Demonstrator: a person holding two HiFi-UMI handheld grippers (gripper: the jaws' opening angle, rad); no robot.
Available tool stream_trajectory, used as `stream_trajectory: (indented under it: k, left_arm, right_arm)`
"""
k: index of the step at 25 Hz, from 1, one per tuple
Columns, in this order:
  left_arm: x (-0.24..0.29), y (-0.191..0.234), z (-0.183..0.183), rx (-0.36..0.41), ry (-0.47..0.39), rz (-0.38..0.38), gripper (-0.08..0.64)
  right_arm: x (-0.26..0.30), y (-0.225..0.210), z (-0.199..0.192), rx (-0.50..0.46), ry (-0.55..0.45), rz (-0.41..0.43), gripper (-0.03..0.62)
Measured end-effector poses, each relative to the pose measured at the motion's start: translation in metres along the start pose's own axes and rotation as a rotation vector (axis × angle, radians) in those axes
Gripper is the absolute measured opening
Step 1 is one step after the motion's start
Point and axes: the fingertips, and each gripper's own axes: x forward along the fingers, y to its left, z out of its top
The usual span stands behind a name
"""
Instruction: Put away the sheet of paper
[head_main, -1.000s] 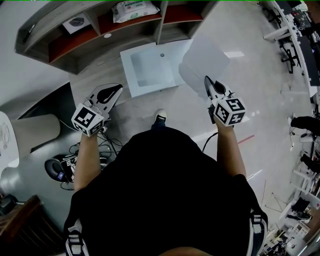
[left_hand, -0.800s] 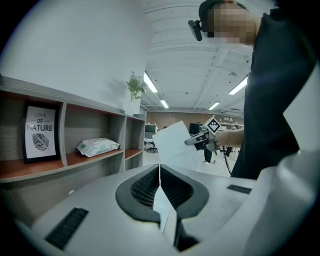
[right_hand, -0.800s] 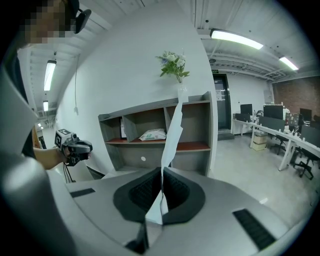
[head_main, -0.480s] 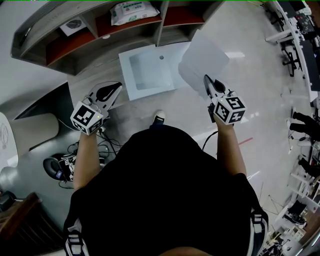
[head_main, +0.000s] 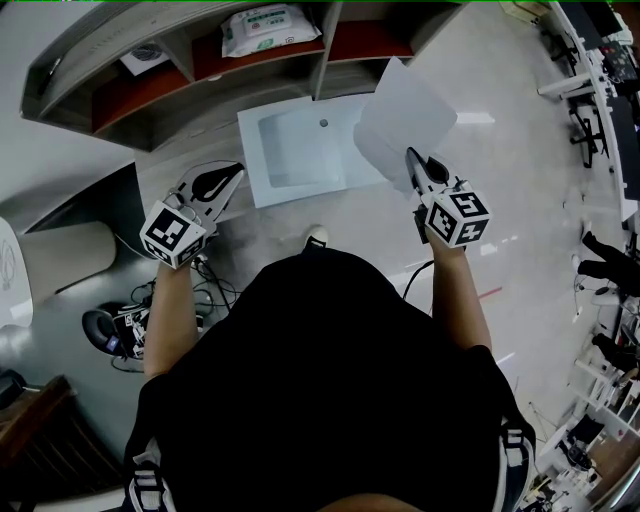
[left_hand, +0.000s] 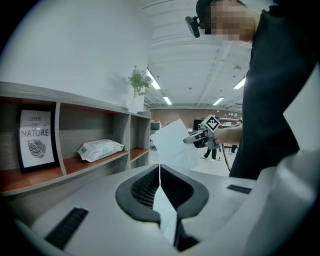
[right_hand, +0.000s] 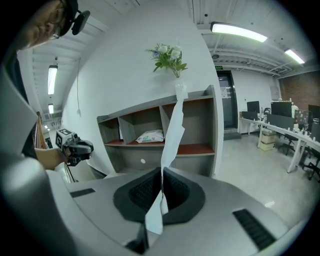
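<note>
Right gripper (head_main: 413, 165) pinches a white sheet of paper (head_main: 400, 115) by its edge (sheet standing up), near the wooden shelf unit (head_main: 330, 45); left gripper (head_main: 232, 172), jaws pressed together, farther back.

White sheet of paper (head_main: 405, 120), upright and slightly curled, lower edge pinched in the right tool (head_main: 412, 160)

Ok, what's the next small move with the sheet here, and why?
Probably swing the sheet of paper left over the open white drawer and lower it: the right gripper is shut on its edge, and it stands mostly right of the drawer.
</note>
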Motion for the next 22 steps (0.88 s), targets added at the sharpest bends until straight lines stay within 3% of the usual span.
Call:
stream_trajectory:
  k: [22]
  left_arm:
    - [0.042, -0.01, 0.012, -0.016, 0.018, 0.048, 0.021]
  right_arm:
    - [0.013, -0.043, 0.002, -0.018, 0.008, 0.076, 0.014]
